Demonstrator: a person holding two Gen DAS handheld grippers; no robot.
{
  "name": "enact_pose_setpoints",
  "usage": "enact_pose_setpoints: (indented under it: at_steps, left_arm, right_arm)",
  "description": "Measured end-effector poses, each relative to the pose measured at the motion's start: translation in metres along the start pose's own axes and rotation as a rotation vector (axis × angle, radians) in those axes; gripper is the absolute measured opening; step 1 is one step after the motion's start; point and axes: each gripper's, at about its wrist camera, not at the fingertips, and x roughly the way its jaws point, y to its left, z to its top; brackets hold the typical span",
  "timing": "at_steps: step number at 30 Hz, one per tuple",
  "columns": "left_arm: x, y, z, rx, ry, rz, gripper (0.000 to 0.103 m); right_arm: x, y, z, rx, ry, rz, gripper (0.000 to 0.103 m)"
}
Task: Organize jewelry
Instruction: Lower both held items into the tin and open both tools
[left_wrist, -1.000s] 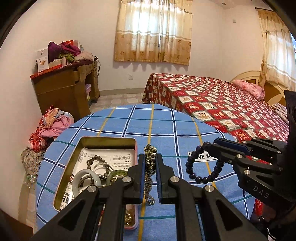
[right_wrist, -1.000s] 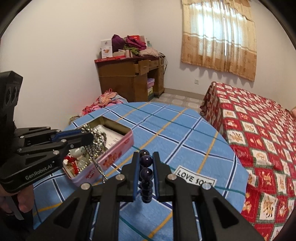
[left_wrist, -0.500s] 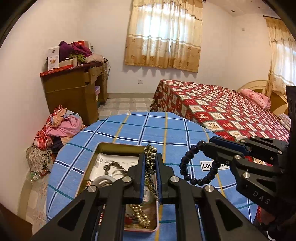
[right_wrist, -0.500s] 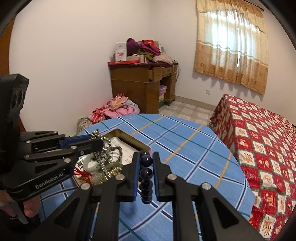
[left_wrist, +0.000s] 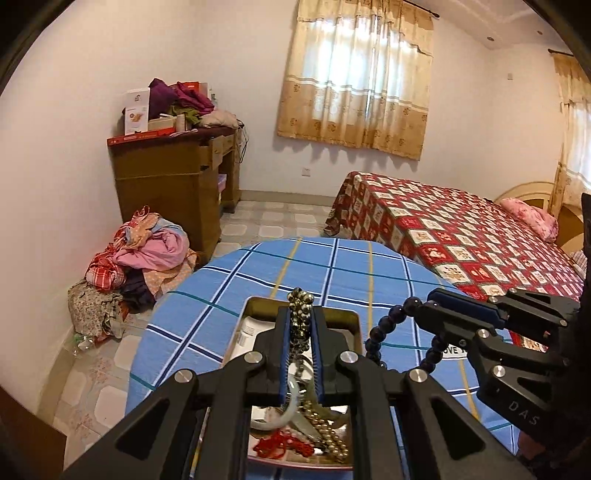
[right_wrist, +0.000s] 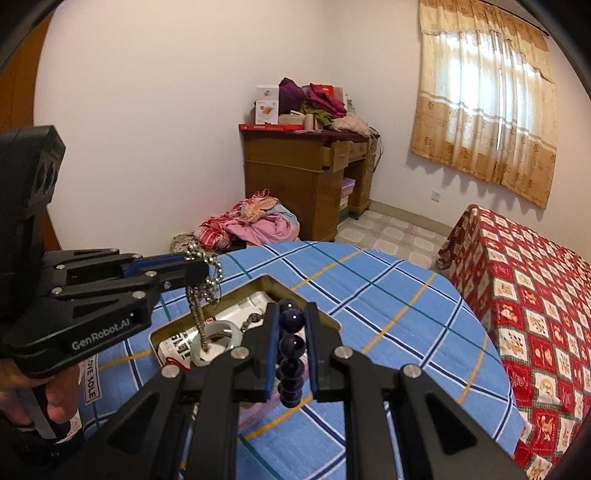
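My left gripper (left_wrist: 300, 317) is shut on a strand of small metallic beads (left_wrist: 301, 314) that hangs down over the open tin box (left_wrist: 341, 314). The strand also shows in the right wrist view (right_wrist: 202, 288), with the left gripper (right_wrist: 199, 267) above the tin (right_wrist: 273, 284). My right gripper (right_wrist: 290, 317) is shut on a bracelet of dark purple beads (right_wrist: 291, 341), held above the tin's near corner. In the left wrist view the right gripper (left_wrist: 430, 304) holds the bracelet (left_wrist: 384, 334) just right of the tin. The tin holds a pale bangle (right_wrist: 218, 341), gold beads (left_wrist: 328, 435) and a red cord (left_wrist: 280, 445).
The tin sits on a round table with a blue plaid cloth (left_wrist: 332, 266). A bed with a red patterned cover (left_wrist: 461, 236) stands to the right. A wooden desk (left_wrist: 173, 192) and a heap of clothes (left_wrist: 140, 258) are by the far wall.
Both grippers have risen and drawn back toward me, each keeping its jewelry. The tin now lies directly under the hanging metallic strand, closer beneath the left gripper.
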Motion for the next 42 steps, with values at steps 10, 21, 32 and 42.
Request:
enact_pose_setpoints:
  at_steps: [10, 21, 32, 42]
  left_arm:
    - [0.017, 0.01, -0.001, 0.014, 0.03, 0.033, 0.01]
    - [0.035, 0.017, 0.0, 0.03, 0.06, 0.055, 0.01]
    - [0.048, 0.022, -0.005, 0.035, 0.092, 0.065, 0.01]
    - [0.061, 0.025, -0.012, 0.033, 0.125, 0.073, 0.01]
  right_arm:
    - [0.021, 0.012, 0.008, -0.021, 0.004, 0.017, 0.015]
    - [0.047, 0.012, 0.008, -0.005, 0.031, 0.006, 0.015]
    - [0.069, 0.009, 0.001, 0.017, 0.069, -0.003, 0.016]
    - [0.081, 0.008, -0.007, 0.026, 0.101, -0.011, 0.016]
